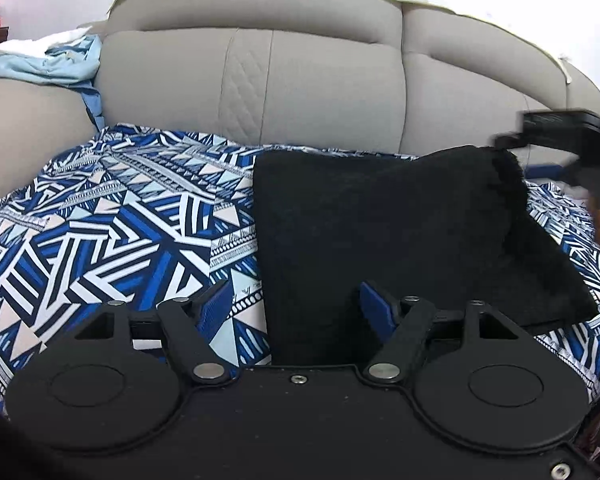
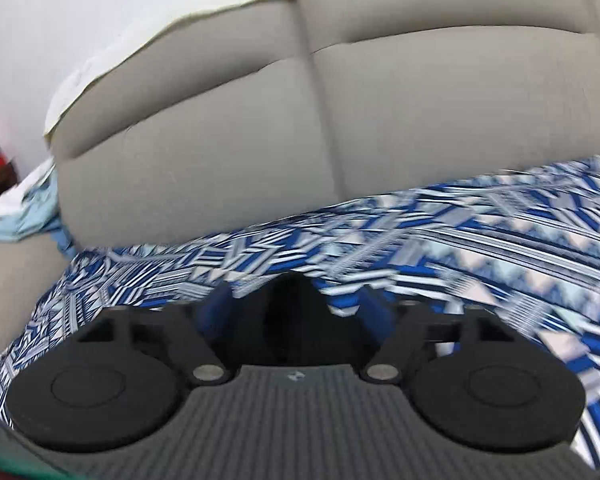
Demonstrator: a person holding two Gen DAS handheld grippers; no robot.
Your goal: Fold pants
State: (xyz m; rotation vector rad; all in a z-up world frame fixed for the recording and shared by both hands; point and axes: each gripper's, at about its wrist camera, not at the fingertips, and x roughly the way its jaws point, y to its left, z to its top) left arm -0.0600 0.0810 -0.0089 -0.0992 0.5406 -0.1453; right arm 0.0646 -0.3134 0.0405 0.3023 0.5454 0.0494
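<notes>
The black pants (image 1: 380, 224) lie partly folded on a blue and white patterned cloth (image 1: 112, 232) spread over the sofa seat. My left gripper (image 1: 296, 304) is open, its blue pads astride the near left edge of the pants. My right gripper (image 1: 556, 128) shows at the far right of the left wrist view, holding up the far right corner of the pants. In the blurred right wrist view, dark fabric (image 2: 288, 304) sits between the right gripper's (image 2: 296, 304) blue pads.
A beige sofa backrest (image 1: 320, 80) rises behind the seat. A pile of light blue and white clothes (image 1: 48, 60) lies on the left armrest, also seen in the right wrist view (image 2: 24, 208). The patterned cloth (image 2: 460, 240) covers the seat.
</notes>
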